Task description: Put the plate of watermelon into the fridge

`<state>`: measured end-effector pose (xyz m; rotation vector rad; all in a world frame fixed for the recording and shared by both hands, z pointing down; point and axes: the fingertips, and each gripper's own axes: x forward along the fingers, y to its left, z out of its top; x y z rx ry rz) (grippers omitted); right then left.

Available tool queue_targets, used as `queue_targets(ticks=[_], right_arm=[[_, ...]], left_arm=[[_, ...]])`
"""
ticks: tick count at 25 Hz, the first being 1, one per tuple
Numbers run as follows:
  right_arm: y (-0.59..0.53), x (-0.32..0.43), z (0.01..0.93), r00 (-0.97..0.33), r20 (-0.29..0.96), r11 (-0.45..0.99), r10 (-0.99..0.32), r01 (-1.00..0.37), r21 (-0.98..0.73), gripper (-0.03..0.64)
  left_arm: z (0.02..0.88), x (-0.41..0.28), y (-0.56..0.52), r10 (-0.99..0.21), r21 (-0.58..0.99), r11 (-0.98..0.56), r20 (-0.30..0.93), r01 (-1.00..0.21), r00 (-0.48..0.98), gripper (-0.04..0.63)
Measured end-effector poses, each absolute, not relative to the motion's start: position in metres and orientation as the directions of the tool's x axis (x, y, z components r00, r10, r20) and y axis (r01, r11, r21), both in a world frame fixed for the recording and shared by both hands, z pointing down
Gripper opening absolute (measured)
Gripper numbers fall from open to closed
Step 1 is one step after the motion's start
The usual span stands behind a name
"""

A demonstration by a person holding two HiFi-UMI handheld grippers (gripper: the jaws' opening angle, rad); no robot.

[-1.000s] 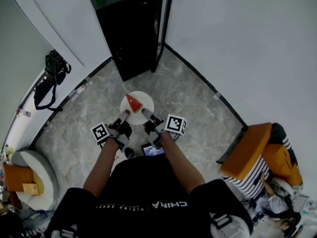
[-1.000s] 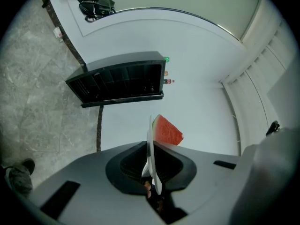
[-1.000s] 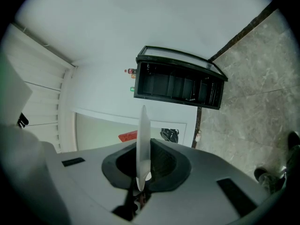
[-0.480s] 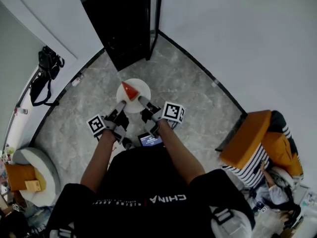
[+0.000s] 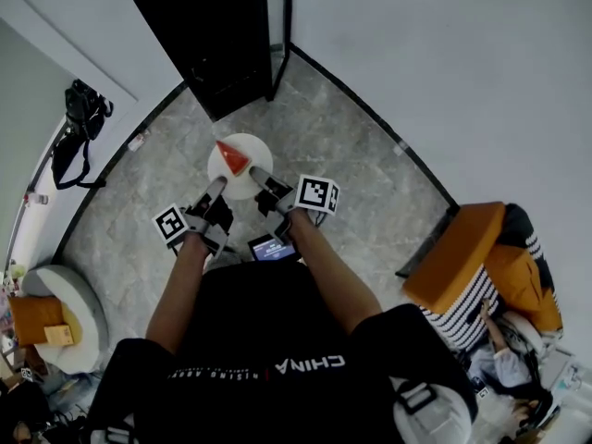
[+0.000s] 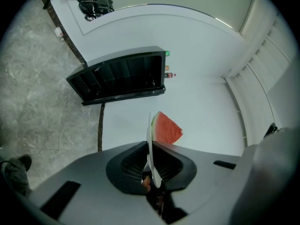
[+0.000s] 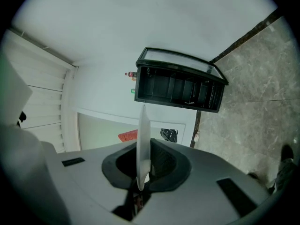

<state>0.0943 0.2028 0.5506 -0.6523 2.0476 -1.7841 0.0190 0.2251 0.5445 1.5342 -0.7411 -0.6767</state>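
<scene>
One plate, white, one watermelon wedge on it, held above floor, near open black fridge. Two tools: left tool clamped on plate rim, right tool clamped on opposite rim.

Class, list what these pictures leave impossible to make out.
- Fridge top: cut off by the head view's upper edge.
- Fridge interior: too dark, both gripper views.
- Items on the fridge: too small, left gripper view.
- Watermelon: only a sliver beside the edge-on plate, right gripper view.
</scene>
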Motion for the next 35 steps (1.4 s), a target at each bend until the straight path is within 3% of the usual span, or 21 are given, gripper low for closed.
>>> queue_targets(ticks=[6,14,35], right_arm=[[0.200,0.100,0.559,-0.849,0.062,0.108,-0.526,-0.139,-0.984,0.034],[0.179,0.096,0.574,-0.821,0.085,0.076,-0.564,-0.154,-0.985,0.032],[0.000,0.025,0.552,-0.716,0.071,0.090,-0.694,-0.184,-0.979,0.032]], left_arm=[[0.552,0.025,0.224,-0.784,0.992,-0.053,0.030,-0.115,0.620,0.032],[0.562,0.022,0.199,-0.756,0.996,-0.038,0.027,-0.085,0.653,0.032],[0.542,-0.050,0.008,-0.621,0.996,-0.089,-0.029,-0.033,0.784,0.032]])
